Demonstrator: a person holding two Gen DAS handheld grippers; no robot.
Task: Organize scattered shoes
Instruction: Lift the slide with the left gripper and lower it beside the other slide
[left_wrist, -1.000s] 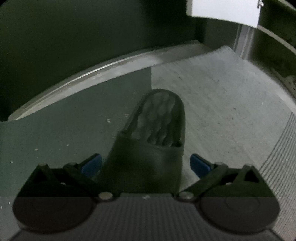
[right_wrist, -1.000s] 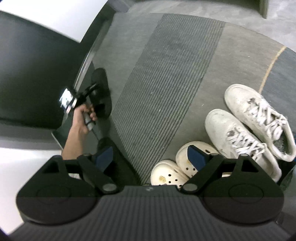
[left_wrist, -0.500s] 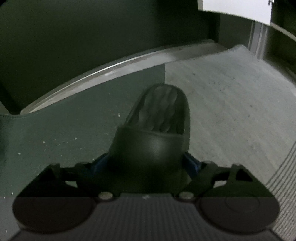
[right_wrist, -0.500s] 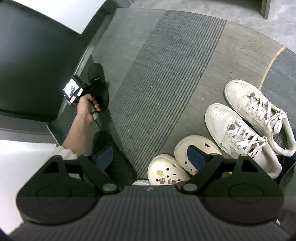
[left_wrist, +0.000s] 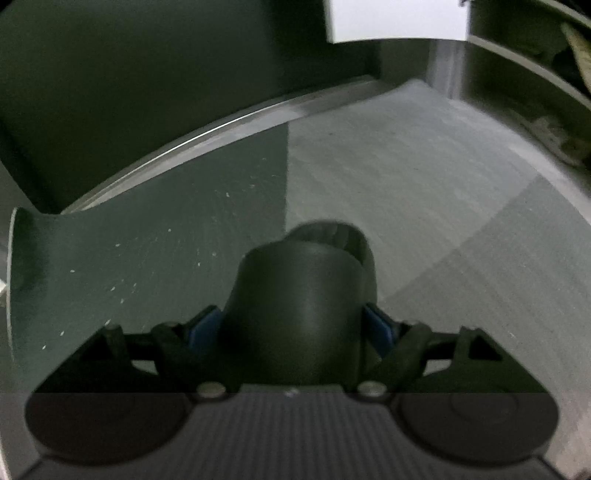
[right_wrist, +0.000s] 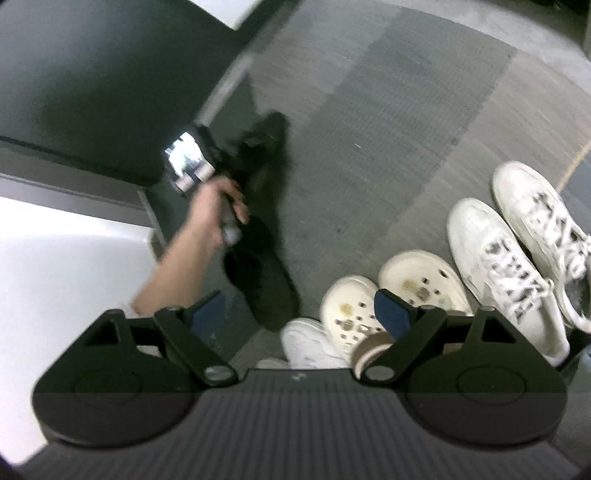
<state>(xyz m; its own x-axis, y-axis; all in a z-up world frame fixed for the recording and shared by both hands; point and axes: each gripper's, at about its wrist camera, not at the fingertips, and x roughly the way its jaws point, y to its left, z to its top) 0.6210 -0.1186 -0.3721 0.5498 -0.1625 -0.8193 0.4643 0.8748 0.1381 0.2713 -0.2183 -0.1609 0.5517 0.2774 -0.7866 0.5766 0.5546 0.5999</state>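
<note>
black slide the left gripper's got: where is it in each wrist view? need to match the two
Left wrist: black slide at bottom centre, clamped between the left gripper's blue pads, strap nearest the lens.
Right wrist: same slide left of centre in the upper half, blurred, ahead of the hand.
Shared landmark: the pale metal strip edging the floor.

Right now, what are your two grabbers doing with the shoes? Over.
Left gripper shut on black slide sandal. Right gripper open, holding nothing, above white clogs and white sneakers. Nothing blocking.

Dark slide sandal (left_wrist: 299, 310) clamped between left gripper (left_wrist: 295, 328) jaws, above grey carpet (left_wrist: 406, 177).
</note>
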